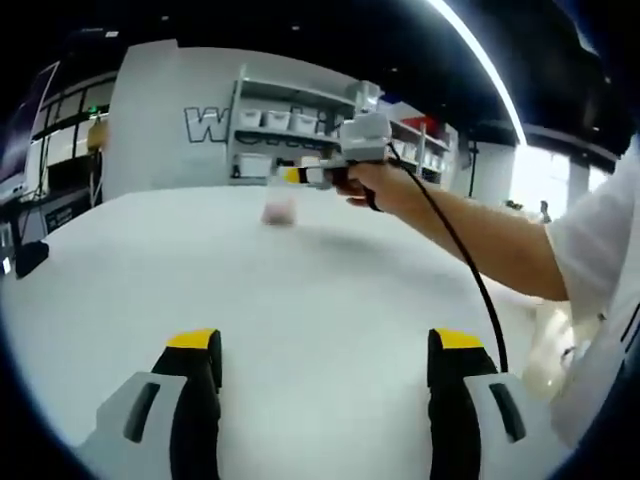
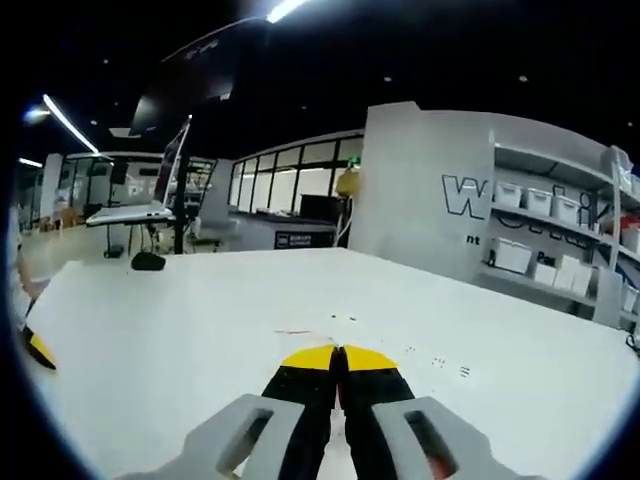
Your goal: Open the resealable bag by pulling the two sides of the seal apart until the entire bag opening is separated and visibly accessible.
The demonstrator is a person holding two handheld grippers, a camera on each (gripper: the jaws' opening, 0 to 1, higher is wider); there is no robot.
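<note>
Both grippers over bare table (image 1: 300, 300): left gripper (image 1: 325, 360) spread wide, right gripper (image 2: 338, 352) closed empty.

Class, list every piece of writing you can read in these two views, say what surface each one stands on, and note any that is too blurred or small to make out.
"W": large outlined letter on the grey wall beside the shelving, in both views; the letters after it are hidden.
"nt": small dark letters lower on the same wall, in the right gripper view.
Dark sign on the counter front: white lettering too small to read.
Tiny marks on the white table: too small to read.
</note>
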